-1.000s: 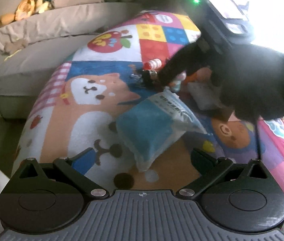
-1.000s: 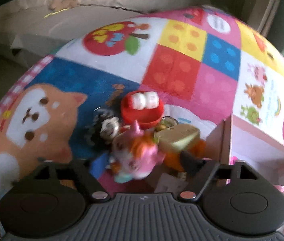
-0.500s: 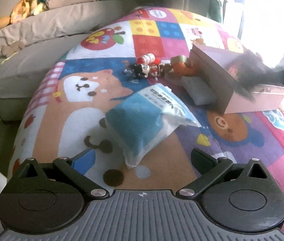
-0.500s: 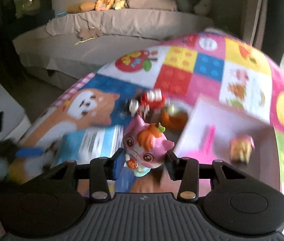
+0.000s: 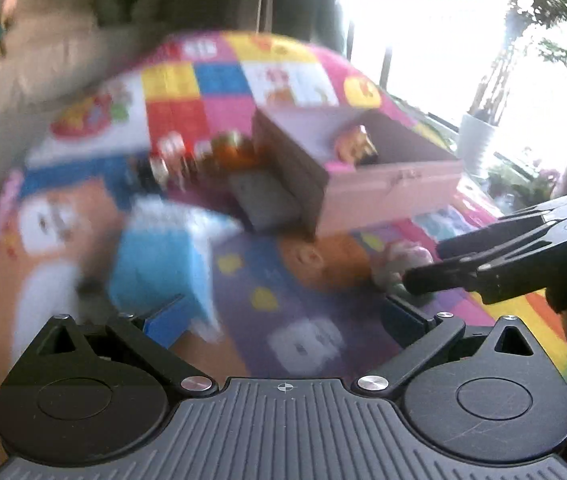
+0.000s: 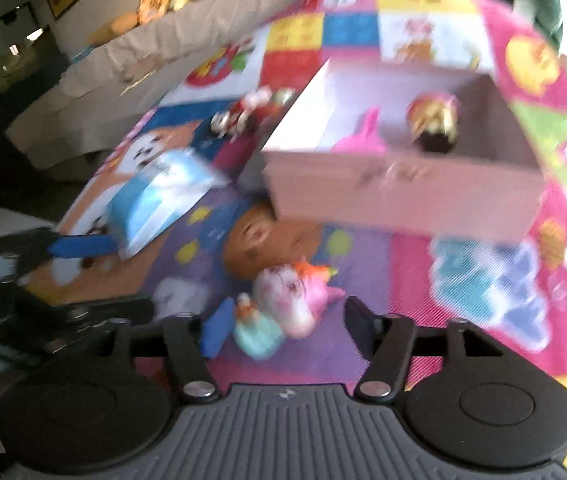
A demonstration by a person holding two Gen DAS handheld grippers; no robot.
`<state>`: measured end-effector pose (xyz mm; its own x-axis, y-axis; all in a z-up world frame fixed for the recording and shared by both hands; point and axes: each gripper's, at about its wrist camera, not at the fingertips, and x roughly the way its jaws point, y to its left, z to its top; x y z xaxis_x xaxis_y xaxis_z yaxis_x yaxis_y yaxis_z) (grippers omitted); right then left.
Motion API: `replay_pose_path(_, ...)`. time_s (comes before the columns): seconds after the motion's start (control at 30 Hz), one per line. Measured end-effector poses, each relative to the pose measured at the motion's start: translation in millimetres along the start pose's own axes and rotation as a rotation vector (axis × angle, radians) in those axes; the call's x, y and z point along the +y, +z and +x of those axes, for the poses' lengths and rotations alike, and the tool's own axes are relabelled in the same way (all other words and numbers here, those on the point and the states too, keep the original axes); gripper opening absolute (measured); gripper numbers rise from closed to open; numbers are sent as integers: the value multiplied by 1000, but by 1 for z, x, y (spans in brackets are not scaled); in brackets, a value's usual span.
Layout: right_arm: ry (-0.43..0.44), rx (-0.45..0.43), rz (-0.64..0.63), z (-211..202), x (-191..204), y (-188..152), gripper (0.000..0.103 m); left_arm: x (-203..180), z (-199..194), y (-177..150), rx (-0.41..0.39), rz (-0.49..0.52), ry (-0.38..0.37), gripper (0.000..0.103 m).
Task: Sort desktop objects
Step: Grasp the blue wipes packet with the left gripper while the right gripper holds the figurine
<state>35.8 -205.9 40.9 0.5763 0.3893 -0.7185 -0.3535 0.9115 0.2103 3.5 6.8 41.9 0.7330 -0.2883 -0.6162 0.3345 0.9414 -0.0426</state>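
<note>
Both views are motion-blurred, and no brand, label or writing can be read on anything.

The right gripper (image 6: 283, 322) has its jaws spread wide, and the pink cat toy (image 6: 287, 304) lies tipped on its side on the mat (image 6: 483, 280) between them; whether the blue left pad touches it cannot be told. In the left view the same toy (image 5: 401, 260) shows just beyond the right gripper's (image 5: 423, 276) dark fingers, on the near right of the mat.

The left gripper (image 5: 283, 316) is also spread apart and holds nothing; the blue pack (image 5: 163, 268) lies just past its left finger. From the right view that pack (image 6: 159, 200) sits left of the pink box (image 6: 403, 196).

The box stands open in the middle of the mat, with a small gold and red toy (image 6: 433, 120) and a pink item (image 6: 359, 140) inside. Left of the box, farther back, is a cluster of small toys (image 6: 251, 112), too smeared to tell apart. A grey pad (image 5: 263, 200) rests against the box's left wall.
</note>
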Motion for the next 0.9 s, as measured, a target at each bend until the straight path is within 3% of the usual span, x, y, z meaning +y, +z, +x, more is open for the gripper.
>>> replay_pose_path(0.13, -4, -23, 14, 1, -4, 0, 70, 14, 9, 12, -20, 32, 185, 103)
replay_pose_path(0.2, -6, -35, 17, -2, -7, -2, 71, 25, 27, 16, 13, 28, 275, 103)
replay_pose_path(0.27, -16, -47, 16, -3, -7, -3, 73, 36, 43, 17, 56, 12, 314, 103)
replay_pose_path(0.43, -49, -84, -10, -11, -5, -8, 78, 47, 60, 13, 107, -56, 291, 103)
replay_pose_path(0.47, -53, -89, -14, -12, -5, -9, 79, 44, 60, 11, 103, -59, 288, 98)
replay_pose_path(0.53, -51, -94, -21, -15, -4, -11, 81, 40, 59, 10, 104, -59, 276, 75)
replay_pose_path(0.67, -43, -93, -56, -19, 2, -19, 84, 35, 52, 5, 93, -66, 278, 63)
replay_pose_path(0.77, -49, -89, -94, -18, 11, -24, 85, 28, 40, -2, 97, -63, 269, 62)
replay_pose_path(0.9, -45, -82, -99, -12, 16, -25, 85, 12, 13, -17, 133, -32, 147, 64)
